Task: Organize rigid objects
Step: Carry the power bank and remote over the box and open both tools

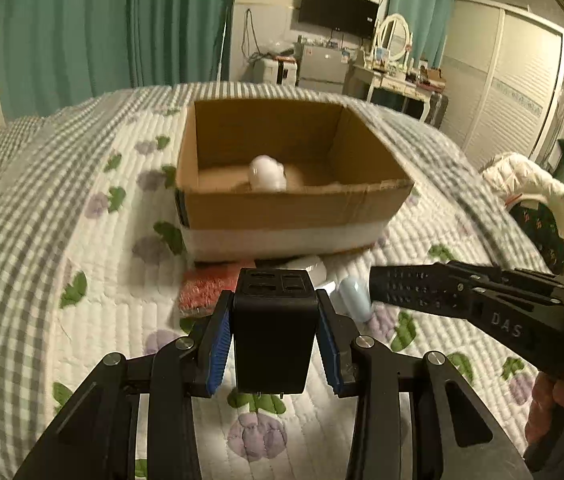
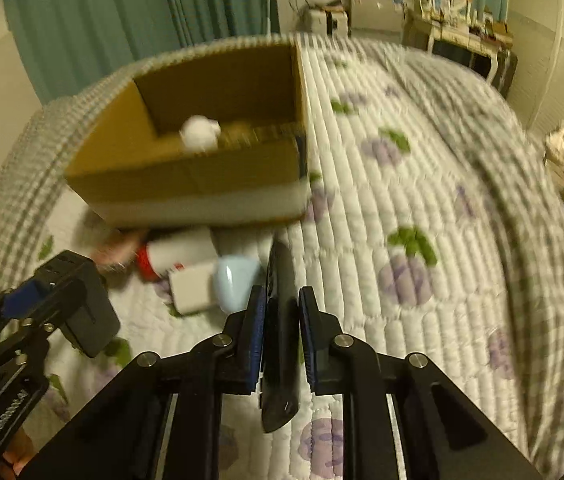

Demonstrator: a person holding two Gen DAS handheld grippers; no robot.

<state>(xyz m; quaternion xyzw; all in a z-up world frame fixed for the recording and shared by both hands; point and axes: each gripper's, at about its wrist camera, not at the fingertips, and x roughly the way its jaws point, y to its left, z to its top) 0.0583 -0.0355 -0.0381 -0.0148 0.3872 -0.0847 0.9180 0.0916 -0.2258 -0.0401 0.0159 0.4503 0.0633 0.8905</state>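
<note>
Clamping a black charger block [image 1: 274, 336] between its fingers, the left gripper [image 1: 274, 344] hovers; right gripper [image 2: 280, 340] pinches a remote [image 2: 280, 320].

My way into the cardboard box [image 1: 294, 208] is open from above; only a white object [image 1: 268, 174] sits inside. Before its near wall, a pale blue item [image 1: 356, 294], white bottle [image 2: 186, 254] and red thing [image 1: 206, 290] crowd the quilt [image 2: 422, 184], bare to my right.
</note>
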